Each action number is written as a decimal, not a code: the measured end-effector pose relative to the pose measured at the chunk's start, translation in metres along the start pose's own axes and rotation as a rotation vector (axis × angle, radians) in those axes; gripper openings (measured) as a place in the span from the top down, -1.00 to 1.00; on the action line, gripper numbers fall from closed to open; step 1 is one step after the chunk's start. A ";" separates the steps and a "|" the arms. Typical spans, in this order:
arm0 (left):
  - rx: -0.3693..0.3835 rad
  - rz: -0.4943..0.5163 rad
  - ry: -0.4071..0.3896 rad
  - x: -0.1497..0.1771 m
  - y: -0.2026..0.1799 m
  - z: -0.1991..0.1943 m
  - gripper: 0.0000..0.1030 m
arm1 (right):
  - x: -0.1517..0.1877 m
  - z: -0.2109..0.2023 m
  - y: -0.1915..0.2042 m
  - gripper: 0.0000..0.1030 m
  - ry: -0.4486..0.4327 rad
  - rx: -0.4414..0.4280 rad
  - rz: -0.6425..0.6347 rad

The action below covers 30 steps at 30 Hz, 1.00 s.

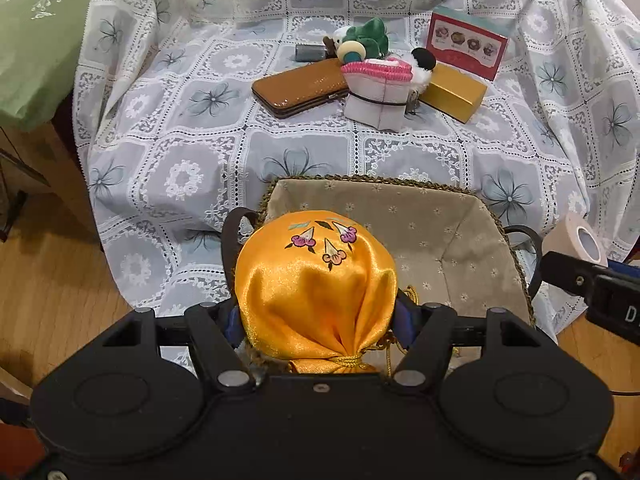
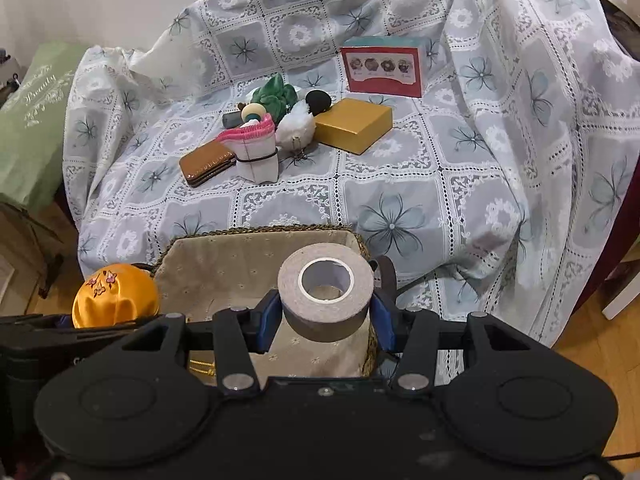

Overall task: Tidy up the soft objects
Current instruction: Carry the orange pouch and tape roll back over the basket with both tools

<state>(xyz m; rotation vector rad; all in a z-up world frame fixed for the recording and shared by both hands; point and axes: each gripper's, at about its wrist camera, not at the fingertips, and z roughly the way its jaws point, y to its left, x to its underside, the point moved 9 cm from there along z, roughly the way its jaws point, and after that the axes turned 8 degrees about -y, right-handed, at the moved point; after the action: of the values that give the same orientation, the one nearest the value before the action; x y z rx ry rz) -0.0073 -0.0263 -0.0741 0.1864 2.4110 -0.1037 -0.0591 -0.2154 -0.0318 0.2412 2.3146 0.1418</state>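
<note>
- Here, a lace-patterned cloth (image 2: 400,184) drapes the whole seat, and everything rests on it.
- At the cloth's front edge sits the fabric-lined basket (image 2: 224,276) – open, its long side running across the view, just under both grippers.
- Towards the back edge lies the remaining pile: a brown wallet (image 2: 206,162), a gold box (image 2: 354,124), a white bundle with pink trim (image 2: 256,150), a green plush toy (image 2: 276,96) and a red-and-teal carton (image 2: 384,66), all well apart from the basket.
- The left gripper (image 1: 316,312) is clamped on a yellow satin pouch (image 1: 312,280), which hangs over the basket's left end, tied neck towards the camera.
- The right gripper (image 2: 324,316) is clamped on a roll of tape (image 2: 326,292), its hole facing up, above the basket's right half.
- The deciding relation, as I judge it – the basket lies straight below and slightly ahead of both loads, so each hand is about equally near.
</note>
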 end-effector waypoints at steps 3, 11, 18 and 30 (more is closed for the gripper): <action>0.003 -0.007 -0.011 0.004 0.000 -0.007 -0.22 | 0.002 -0.007 -0.001 0.08 -0.009 -0.007 0.008; 0.017 -0.027 -0.025 0.014 -0.001 -0.021 -0.23 | 0.006 -0.023 -0.002 0.07 -0.031 -0.037 0.035; 0.018 -0.040 -0.003 0.014 -0.001 -0.014 -0.23 | 0.012 -0.012 0.005 0.07 0.030 -0.053 0.041; 0.005 -0.035 0.007 0.016 -0.006 -0.005 -0.23 | 0.021 -0.003 0.004 0.07 0.077 -0.052 0.046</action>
<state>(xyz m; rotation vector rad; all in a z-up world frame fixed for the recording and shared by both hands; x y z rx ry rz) -0.0235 -0.0294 -0.0808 0.1469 2.4220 -0.1257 -0.0747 -0.2071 -0.0442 0.2665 2.3789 0.2375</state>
